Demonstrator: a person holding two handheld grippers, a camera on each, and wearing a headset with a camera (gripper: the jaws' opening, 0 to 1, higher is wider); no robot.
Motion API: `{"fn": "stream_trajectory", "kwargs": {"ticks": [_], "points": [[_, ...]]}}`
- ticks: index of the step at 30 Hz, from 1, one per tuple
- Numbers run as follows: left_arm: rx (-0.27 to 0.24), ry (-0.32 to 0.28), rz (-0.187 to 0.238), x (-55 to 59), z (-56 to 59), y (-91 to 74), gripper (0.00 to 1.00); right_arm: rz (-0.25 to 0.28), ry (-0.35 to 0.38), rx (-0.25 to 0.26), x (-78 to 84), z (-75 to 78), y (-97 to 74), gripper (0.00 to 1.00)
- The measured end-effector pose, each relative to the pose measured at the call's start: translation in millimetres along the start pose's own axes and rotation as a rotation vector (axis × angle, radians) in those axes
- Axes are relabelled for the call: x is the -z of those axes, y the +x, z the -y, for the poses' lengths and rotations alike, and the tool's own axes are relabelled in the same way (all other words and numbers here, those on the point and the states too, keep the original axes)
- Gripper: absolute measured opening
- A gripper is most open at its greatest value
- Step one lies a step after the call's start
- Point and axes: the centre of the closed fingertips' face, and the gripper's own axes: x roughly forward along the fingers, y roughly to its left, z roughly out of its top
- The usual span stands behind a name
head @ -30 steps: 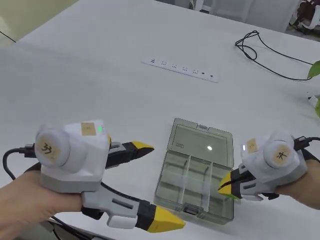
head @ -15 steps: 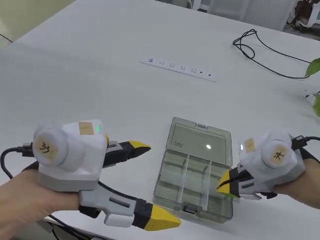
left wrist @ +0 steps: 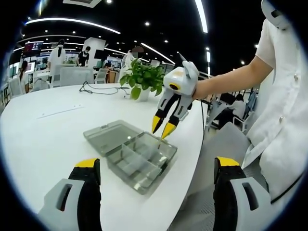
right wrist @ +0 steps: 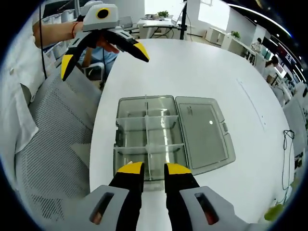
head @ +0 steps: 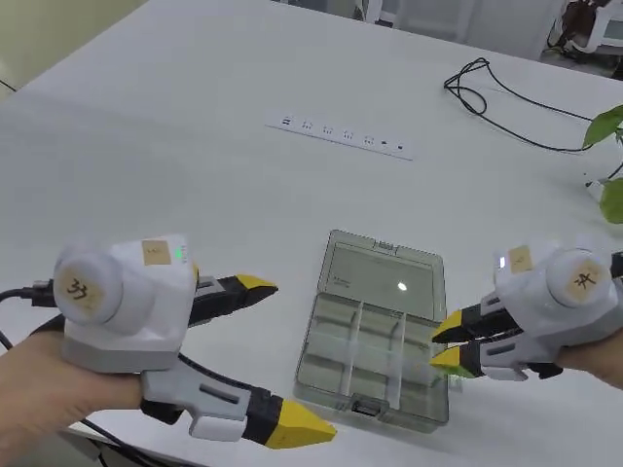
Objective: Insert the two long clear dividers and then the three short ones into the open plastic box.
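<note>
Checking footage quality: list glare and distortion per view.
Head view: sharp, one glare spot on the box lid. Left gripper view: fisheye bows the table edge and ceiling lights. Right gripper view: same lid glare, table curved.

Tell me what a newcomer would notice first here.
The open plastic box near the front edge of the table, clear dividers standing inside, draws the eye. The left gripper, jaws wide, sits left of it; the right gripper, jaws narrowly apart, hovers at its right edge.
</note>
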Motion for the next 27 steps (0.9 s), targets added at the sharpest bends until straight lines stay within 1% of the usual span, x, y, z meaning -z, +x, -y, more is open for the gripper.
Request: {"fn": "stream_trajectory", "kwargs": {"ticks": [4,7,9,15,17,20,22,24,27], "points": [[-0.004,0.009,-0.008,0.1,-1.1,-1.7,1.00,0.046,0.047,0.030,-2.5,0.8,-13.5,0.23],[-0.007,0.012,-0.012,0.5,-2.4,-3.0,1.00,0.068,0.074,0.056,-1.8,1.0,-23.7,0.26],[-0.008,0.014,-0.016,0.5,-3.0,-4.1,1.00,0.093,0.101,0.075,-0.8,0.5,-31.8,0.29],[-0.014,0.026,-0.024,0.7,-4.8,-5.6,1.00,0.130,0.155,0.121,4.5,-3.2,-47.1,0.34],[-0.014,0.025,-0.024,0.8,-5.4,-5.9,1.00,0.142,0.172,0.136,6.7,-4.6,-50.4,0.36],[-0.016,0.031,-0.037,3.1,-6.4,-6.5,1.00,0.161,0.207,0.158,12.5,-7.9,-55.5,0.41],[-0.018,0.033,-0.041,3.7,-7.3,-6.8,1.00,0.171,0.218,0.170,15.0,-9.5,-58.1,0.43],[-0.021,0.033,-0.044,4.3,-8.8,-7.6,1.00,0.187,0.242,0.183,20.9,-10.8,-62.1,0.45],[-0.025,0.035,-0.047,4.9,-10.6,-8.2,1.00,0.195,0.259,0.202,28.0,-11.9,-64.9,0.49]]}}
